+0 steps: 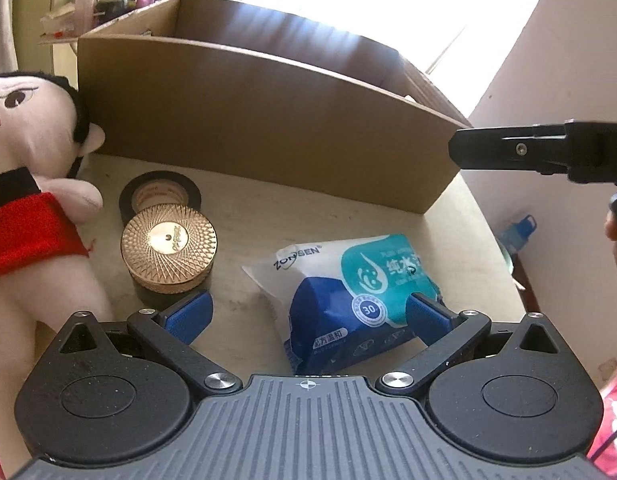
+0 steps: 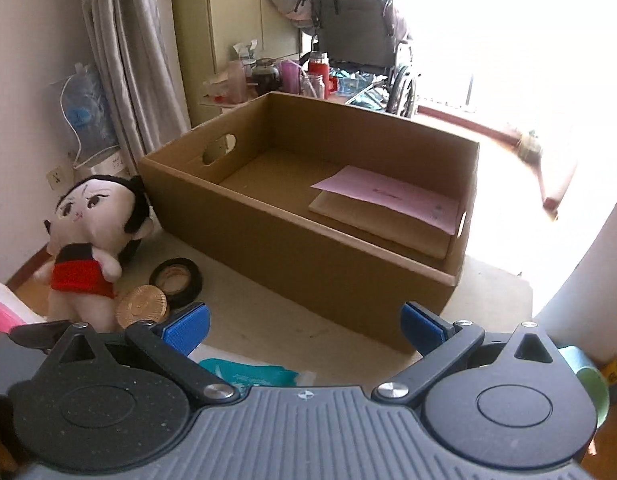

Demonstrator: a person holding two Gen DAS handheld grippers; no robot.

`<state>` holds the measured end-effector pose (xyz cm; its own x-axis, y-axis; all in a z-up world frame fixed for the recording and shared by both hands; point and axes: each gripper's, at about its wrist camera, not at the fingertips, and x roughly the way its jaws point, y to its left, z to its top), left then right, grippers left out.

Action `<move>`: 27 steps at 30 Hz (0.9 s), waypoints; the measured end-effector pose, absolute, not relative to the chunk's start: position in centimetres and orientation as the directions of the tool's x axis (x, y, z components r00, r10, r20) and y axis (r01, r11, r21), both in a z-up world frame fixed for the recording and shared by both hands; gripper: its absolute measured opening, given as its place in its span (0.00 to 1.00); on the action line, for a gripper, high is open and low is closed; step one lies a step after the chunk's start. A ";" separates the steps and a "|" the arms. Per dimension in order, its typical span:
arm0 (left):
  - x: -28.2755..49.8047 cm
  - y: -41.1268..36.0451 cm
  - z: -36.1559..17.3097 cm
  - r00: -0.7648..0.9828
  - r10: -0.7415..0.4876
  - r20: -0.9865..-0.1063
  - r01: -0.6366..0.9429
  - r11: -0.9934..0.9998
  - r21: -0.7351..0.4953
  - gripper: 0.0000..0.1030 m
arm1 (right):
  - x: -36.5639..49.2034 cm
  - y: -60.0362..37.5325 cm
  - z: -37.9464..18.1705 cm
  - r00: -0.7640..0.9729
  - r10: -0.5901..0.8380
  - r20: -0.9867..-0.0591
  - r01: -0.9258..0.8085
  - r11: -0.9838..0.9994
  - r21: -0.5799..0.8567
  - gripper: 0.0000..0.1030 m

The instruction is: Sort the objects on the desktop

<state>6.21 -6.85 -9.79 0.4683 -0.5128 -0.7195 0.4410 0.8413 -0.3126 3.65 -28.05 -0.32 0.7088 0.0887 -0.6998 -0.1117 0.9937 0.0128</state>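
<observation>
A blue and teal wet-wipes pack (image 1: pixel 348 292) lies on the table between the wide-apart fingers of my left gripper (image 1: pixel 306 312). The pads do not press on it, so this gripper is open. My right gripper (image 2: pixel 304 330) is open and empty, held above the table in front of the cardboard box (image 2: pixel 308 248). The wipes pack (image 2: pixel 248 374) shows just below it. In the box a pink sheet (image 2: pixel 388 196) lies on a brown flat piece. A gold-lidded jar (image 1: pixel 168 240), a black tape roll (image 1: pixel 160 196) and a plush doll (image 1: pixel 28 220) stand to the left.
The box wall (image 1: pixel 248 120) rises right behind the objects. One finger of the right gripper (image 1: pixel 508 152) reaches in from the right in the left wrist view. A green roll (image 2: pixel 588 384) sits at the table's right edge. A cluttered side table and a wheelchair (image 2: pixel 364 32) stand beyond.
</observation>
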 end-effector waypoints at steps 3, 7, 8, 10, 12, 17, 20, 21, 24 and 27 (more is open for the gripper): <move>5.9 -5.5 -9.3 0.462 -0.528 -0.713 0.434 0.836 -0.337 1.00 | 3.4 -28.8 -0.4 0.713 0.117 -0.691 -0.105 0.993 0.060 1.00; 6.0 -5.5 -9.8 0.444 -0.556 -0.702 0.437 0.819 -0.372 1.00 | 3.5 -30.3 -1.5 0.667 0.193 -0.720 -0.072 0.978 0.195 0.99; 6.0 -5.8 -9.7 0.436 -0.564 -0.701 0.440 0.814 -0.380 1.00 | 3.7 -30.6 -2.0 0.647 0.207 -0.734 -0.056 0.973 0.224 0.97; 6.0 -6.2 -9.9 0.420 -0.576 -0.701 0.450 0.803 -0.390 1.00 | 4.0 -31.2 -3.2 0.607 0.246 -0.755 -0.029 0.957 0.289 0.91; 6.1 -6.4 -10.0 0.405 -0.581 -0.706 0.456 0.798 -0.395 1.00 | 4.5 -32.0 -4.7 0.559 0.307 -0.770 0.008 0.927 0.375 0.87; 6.8 -7.5 -10.7 0.366 -0.592 -0.718 0.459 0.786 -0.414 1.00 | 5.3 -33.5 -8.3 0.465 0.431 -0.773 0.115 0.836 0.536 0.74; 7.0 -8.0 -11.1 0.333 -0.599 -0.728 0.469 0.775 -0.423 1.00 | 5.4 -33.8 -9.6 0.433 0.483 -0.761 0.139 0.798 0.586 0.74; 7.0 -8.2 -11.2 0.324 -0.602 -0.729 0.473 0.771 -0.426 1.00 | 5.3 -33.9 -9.9 0.428 0.497 -0.755 0.141 0.788 0.599 0.74; 7.2 -8.7 -11.5 0.302 -0.607 -0.735 0.478 0.764 -0.434 0.99 | 5.4 -33.9 -10.5 0.414 0.531 -0.739 0.139 0.766 0.628 0.74; 7.4 -9.3 -11.8 0.289 -0.610 -0.738 0.483 0.758 -0.438 0.99 | 5.5 -33.7 -10.8 0.404 0.548 -0.732 0.134 0.757 0.640 0.73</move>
